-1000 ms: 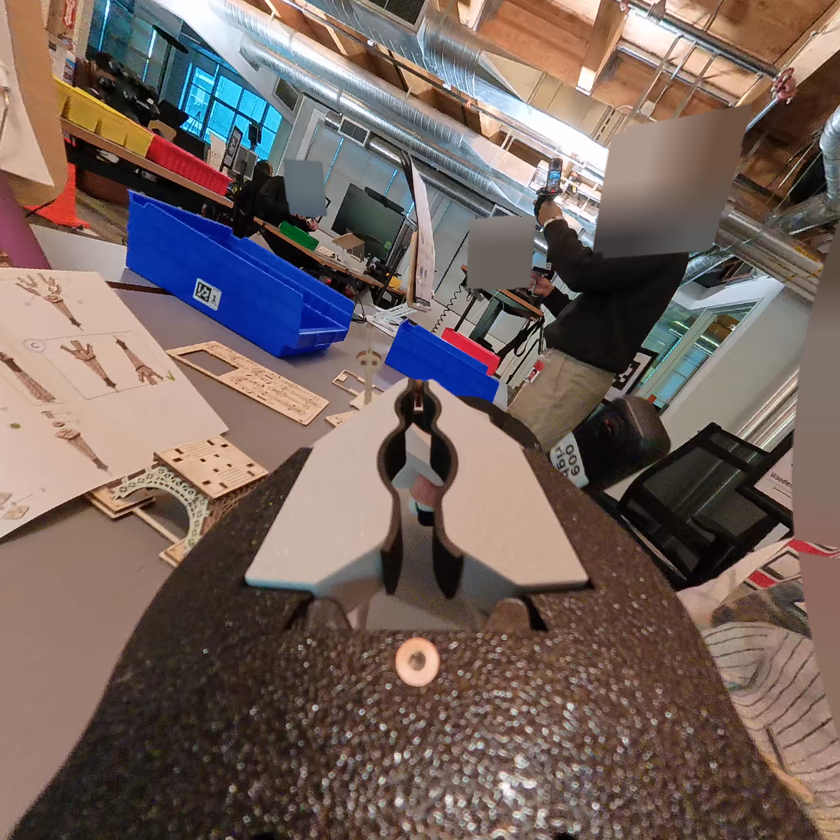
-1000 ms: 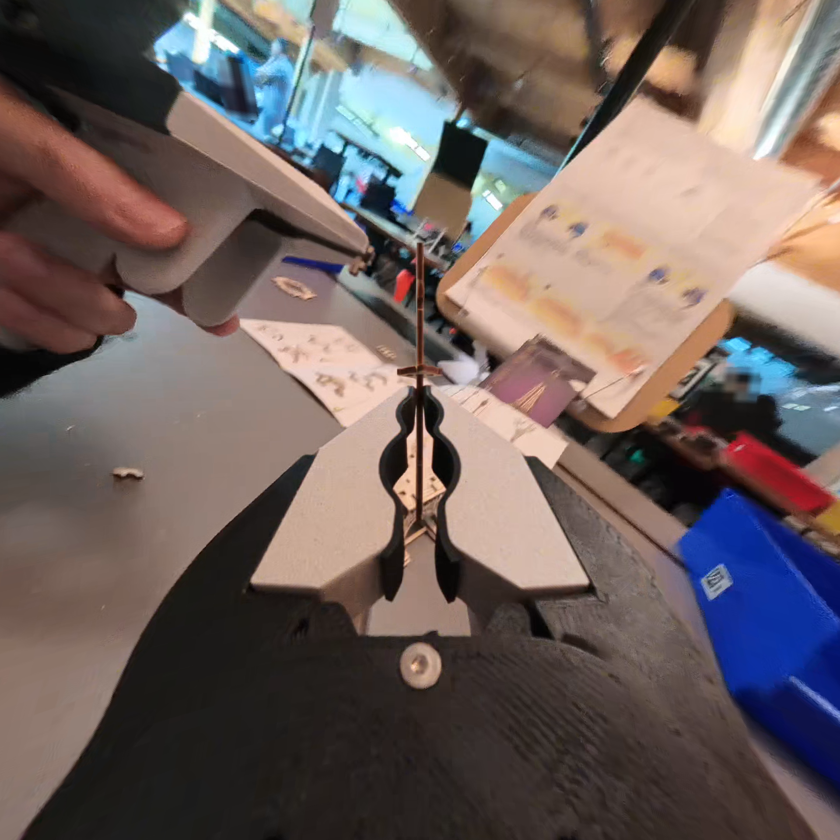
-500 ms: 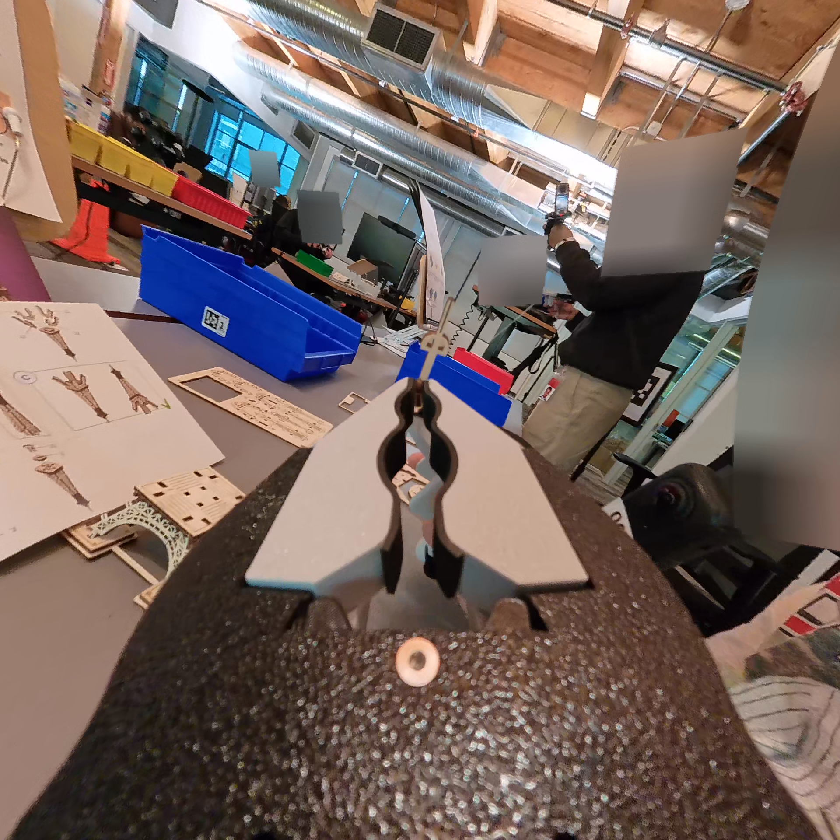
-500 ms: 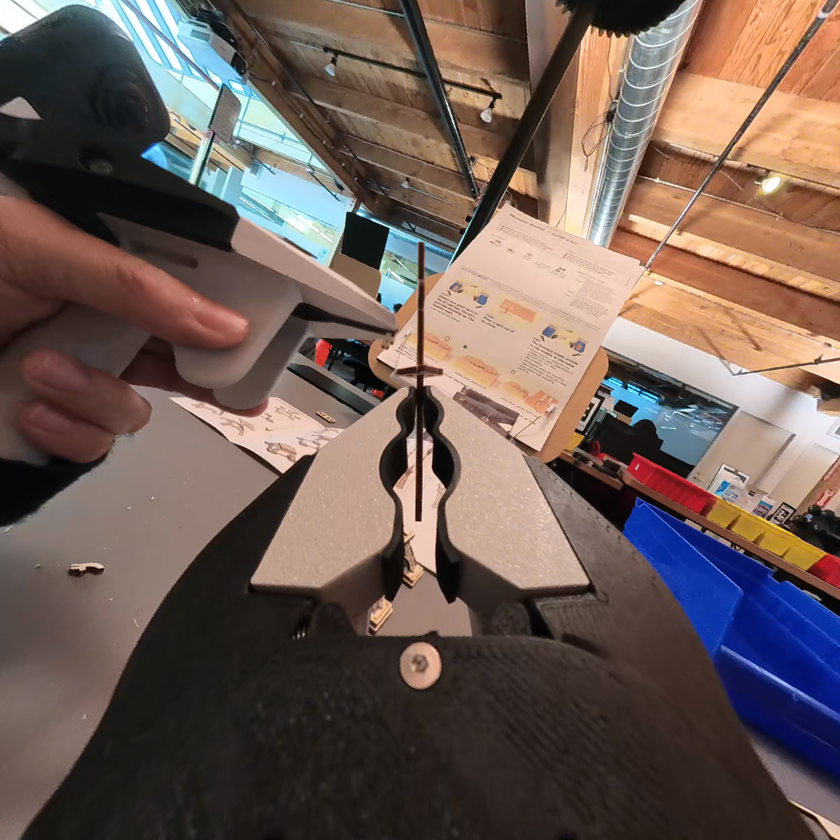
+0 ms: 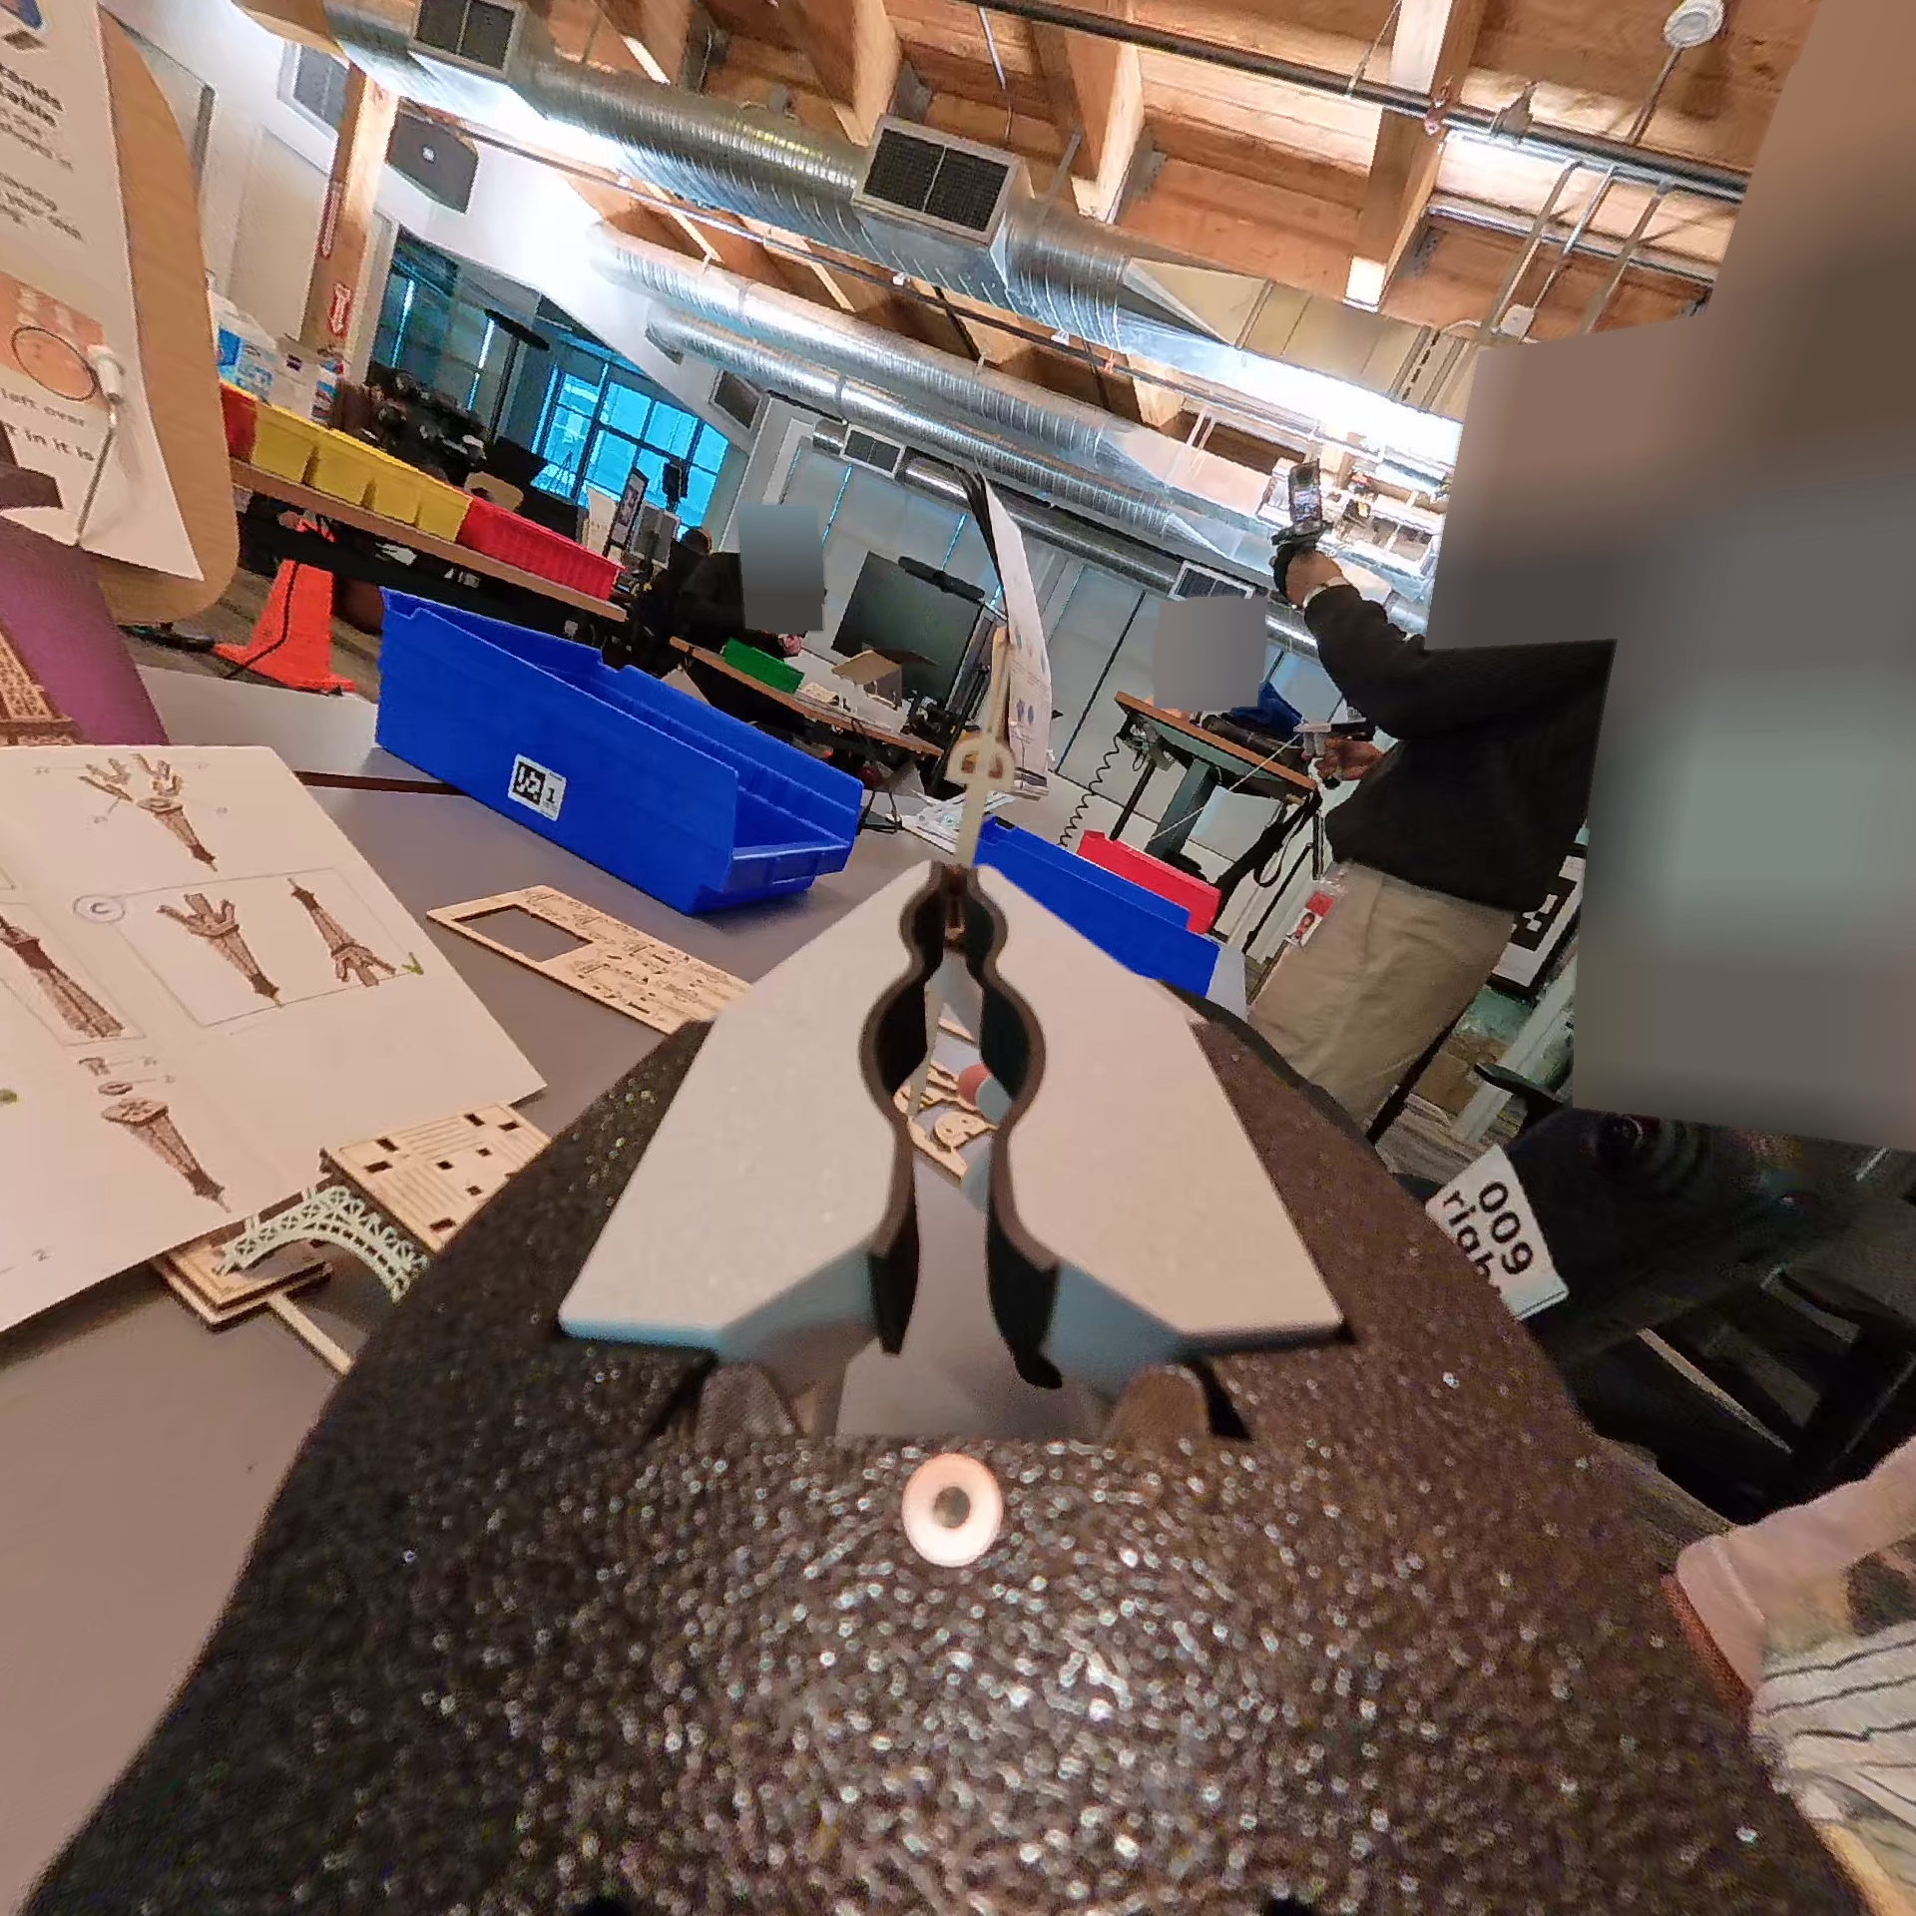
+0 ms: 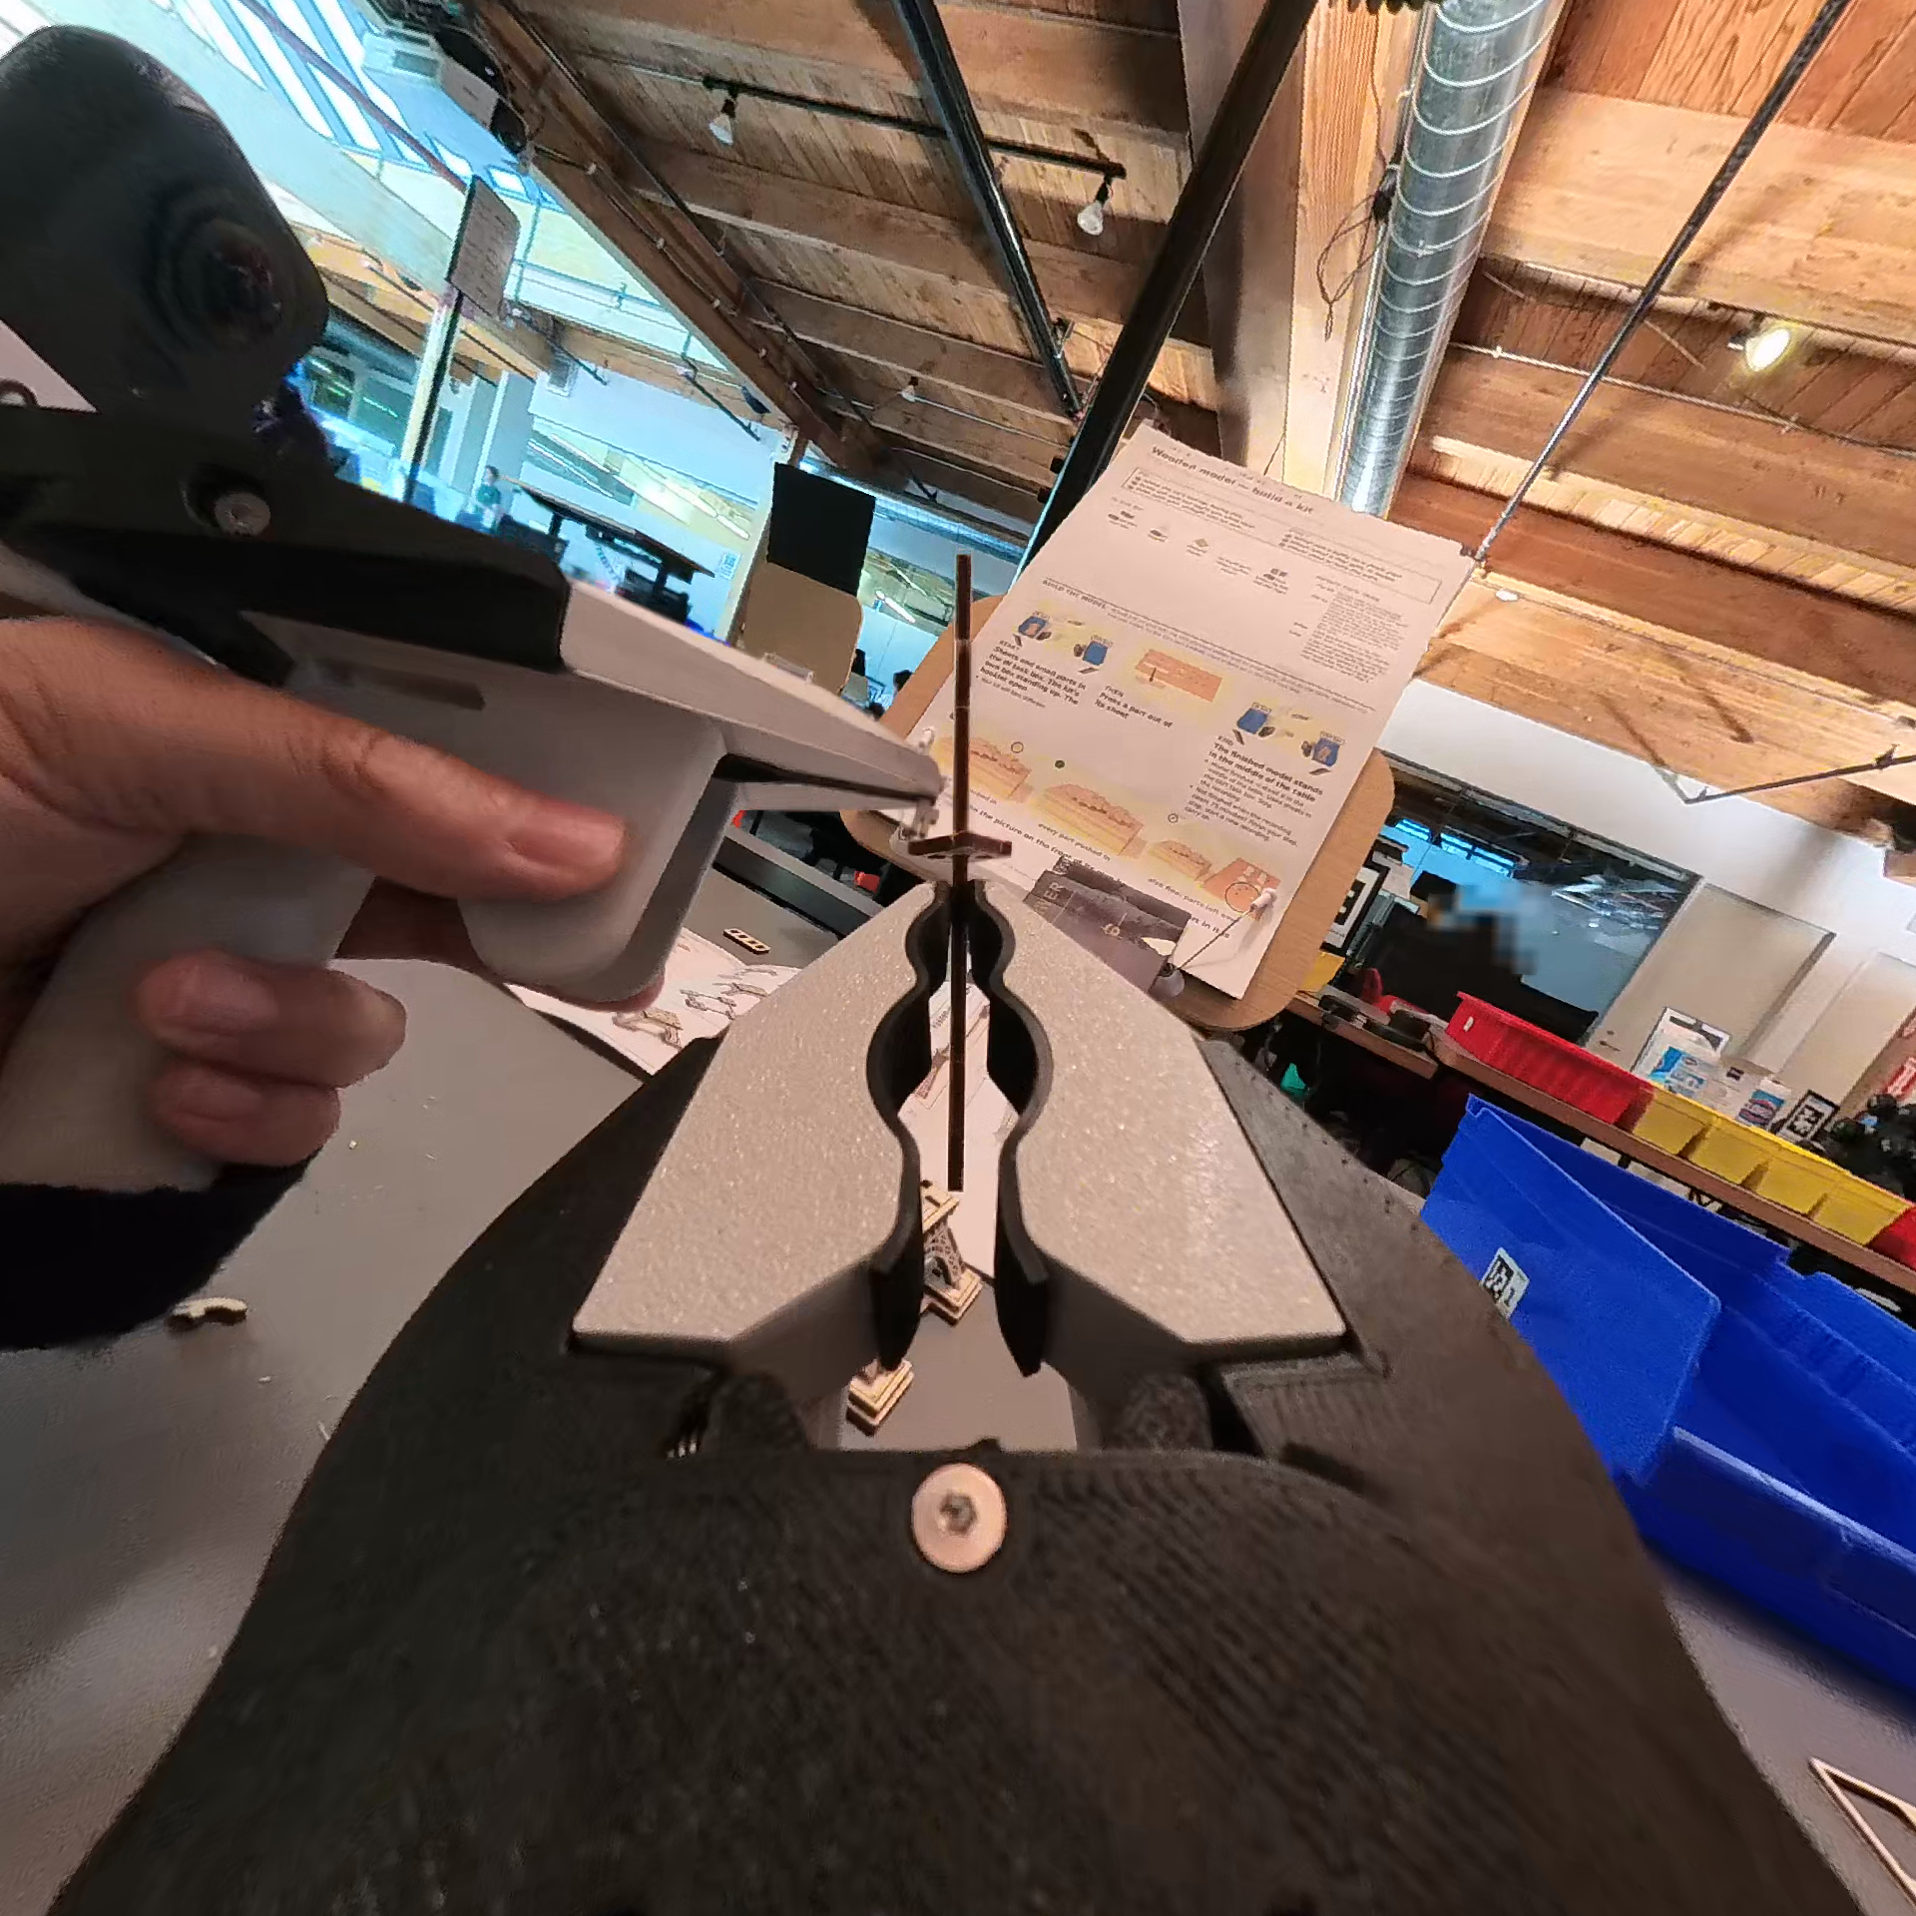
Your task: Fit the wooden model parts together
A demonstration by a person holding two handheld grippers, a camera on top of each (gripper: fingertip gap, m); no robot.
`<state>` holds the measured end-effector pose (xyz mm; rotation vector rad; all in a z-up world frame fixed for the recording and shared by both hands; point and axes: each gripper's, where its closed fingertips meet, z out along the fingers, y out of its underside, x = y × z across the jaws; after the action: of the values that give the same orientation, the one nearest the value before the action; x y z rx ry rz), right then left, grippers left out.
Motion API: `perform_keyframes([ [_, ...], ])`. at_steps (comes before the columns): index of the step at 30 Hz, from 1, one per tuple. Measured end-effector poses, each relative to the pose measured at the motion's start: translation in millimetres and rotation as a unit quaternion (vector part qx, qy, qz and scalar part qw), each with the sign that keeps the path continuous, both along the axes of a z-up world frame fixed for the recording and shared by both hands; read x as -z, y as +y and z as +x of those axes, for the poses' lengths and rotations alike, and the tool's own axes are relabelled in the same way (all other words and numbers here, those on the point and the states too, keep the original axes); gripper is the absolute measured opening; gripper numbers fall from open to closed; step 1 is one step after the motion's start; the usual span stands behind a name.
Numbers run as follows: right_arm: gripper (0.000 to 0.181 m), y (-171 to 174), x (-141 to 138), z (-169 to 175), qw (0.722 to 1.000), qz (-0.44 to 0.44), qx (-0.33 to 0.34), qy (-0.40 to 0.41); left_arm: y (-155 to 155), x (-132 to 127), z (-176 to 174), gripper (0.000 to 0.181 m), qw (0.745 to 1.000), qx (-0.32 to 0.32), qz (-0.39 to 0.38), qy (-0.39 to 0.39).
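Right wrist view: thin wooden spire [image 6: 962, 726] pinched by right gripper [image 6: 959, 900]; left gripper [image 6: 918, 793] clamped on small cross-piece [image 6: 959, 847]; spire could be snapped by skewed push.

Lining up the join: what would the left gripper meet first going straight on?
The thin wooden spire held upright in the right gripper. The left gripper looks almost touching it, just above its small crosspiece, though depth is unclear.

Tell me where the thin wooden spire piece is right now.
In the right wrist view, the wooden spire piece stands upright, clamped between the right gripper fingers, with the left gripper tip meeting it from the left at its small crosspiece.
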<state>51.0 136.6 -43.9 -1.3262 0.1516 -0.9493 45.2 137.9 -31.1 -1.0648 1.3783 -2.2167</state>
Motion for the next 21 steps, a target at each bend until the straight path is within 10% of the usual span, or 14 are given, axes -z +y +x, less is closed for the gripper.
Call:
perform_keyframes([
  [21, 0.001, 3.8, 8.9, 3.3, 0.996, 0.018, -0.042, 0.072, 0.0, 8.1, 10.0, 0.000, 0.999, -0.043, 0.000, 0.002],
])
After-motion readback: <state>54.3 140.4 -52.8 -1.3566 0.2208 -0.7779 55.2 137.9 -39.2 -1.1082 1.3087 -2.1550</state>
